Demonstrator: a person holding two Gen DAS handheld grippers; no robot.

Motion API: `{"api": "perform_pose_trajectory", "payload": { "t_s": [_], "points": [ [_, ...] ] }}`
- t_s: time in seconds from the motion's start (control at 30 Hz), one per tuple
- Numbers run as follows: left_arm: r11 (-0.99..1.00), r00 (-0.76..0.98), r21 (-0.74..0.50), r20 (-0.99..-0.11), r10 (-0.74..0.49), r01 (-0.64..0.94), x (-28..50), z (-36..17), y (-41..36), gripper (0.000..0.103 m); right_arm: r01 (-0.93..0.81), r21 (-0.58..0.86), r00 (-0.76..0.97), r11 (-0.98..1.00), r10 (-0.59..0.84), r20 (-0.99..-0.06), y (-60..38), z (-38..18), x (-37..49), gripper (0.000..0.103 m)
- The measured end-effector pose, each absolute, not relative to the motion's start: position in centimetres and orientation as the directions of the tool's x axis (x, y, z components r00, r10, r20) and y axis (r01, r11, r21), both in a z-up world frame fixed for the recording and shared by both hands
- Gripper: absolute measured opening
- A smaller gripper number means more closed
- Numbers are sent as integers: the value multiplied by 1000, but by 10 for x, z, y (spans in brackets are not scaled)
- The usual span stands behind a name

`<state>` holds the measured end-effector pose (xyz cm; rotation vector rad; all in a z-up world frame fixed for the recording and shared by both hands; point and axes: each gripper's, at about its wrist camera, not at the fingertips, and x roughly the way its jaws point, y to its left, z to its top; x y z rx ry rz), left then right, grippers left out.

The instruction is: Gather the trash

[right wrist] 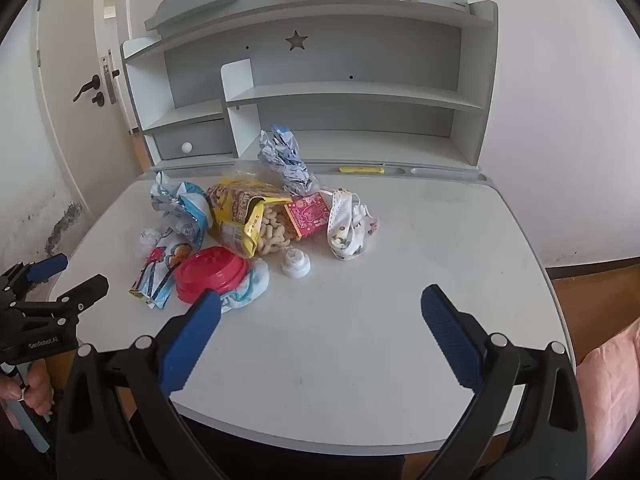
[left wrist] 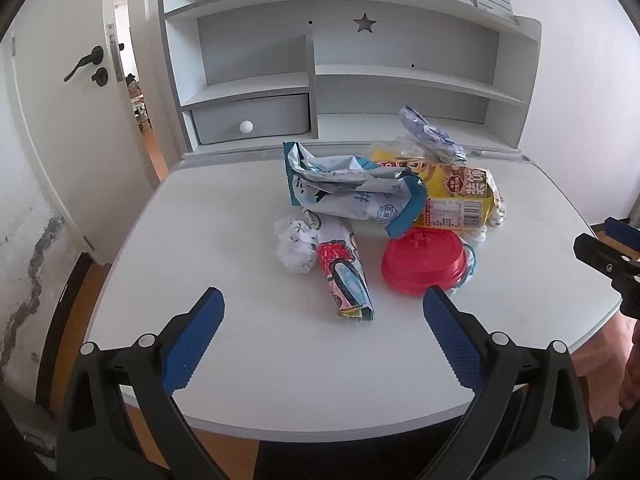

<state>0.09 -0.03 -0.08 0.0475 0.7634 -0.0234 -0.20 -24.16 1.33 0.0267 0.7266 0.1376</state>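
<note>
A pile of trash lies mid-desk. In the left wrist view: a crumpled white tissue, a colourful cartoon wrapper, a red plastic lid, a blue-white bag and a yellow snack bag. My left gripper is open and empty, just short of the wrapper. In the right wrist view: the red lid, the yellow bag with spilled puffs, a pink box, a patterned face mask and a small white cap. My right gripper is open and empty over bare desk.
The white desk has a shelf hutch with a drawer at the back. A yellow pen lies in the desk's rear groove. An open door stands at the left. The other gripper shows at each view's edge.
</note>
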Motion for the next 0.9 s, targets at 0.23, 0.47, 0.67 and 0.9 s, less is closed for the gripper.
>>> {"api": "perform_pose_trajectory", "payload": {
  "t_s": [0.23,0.47,0.67,0.9],
  "points": [
    [998,715,30,-699,-13,48,4,3,6,97,-117,73,735,990,136,-665,-240,13,-2,97],
    [998,717,39,-697,-3,42,2,0,1,97,-118,84,735,989,144,-662,-243,12,-2,97],
    [999,719,38,-695,-1,38,3,-1,2,97,-119,87,732,989,146,-666,-243,13,-2,97],
    [999,718,34,-696,-6,41,3,-1,3,97,-124,81,732,989,147,-665,-240,13,-2,97]
  ]
}}
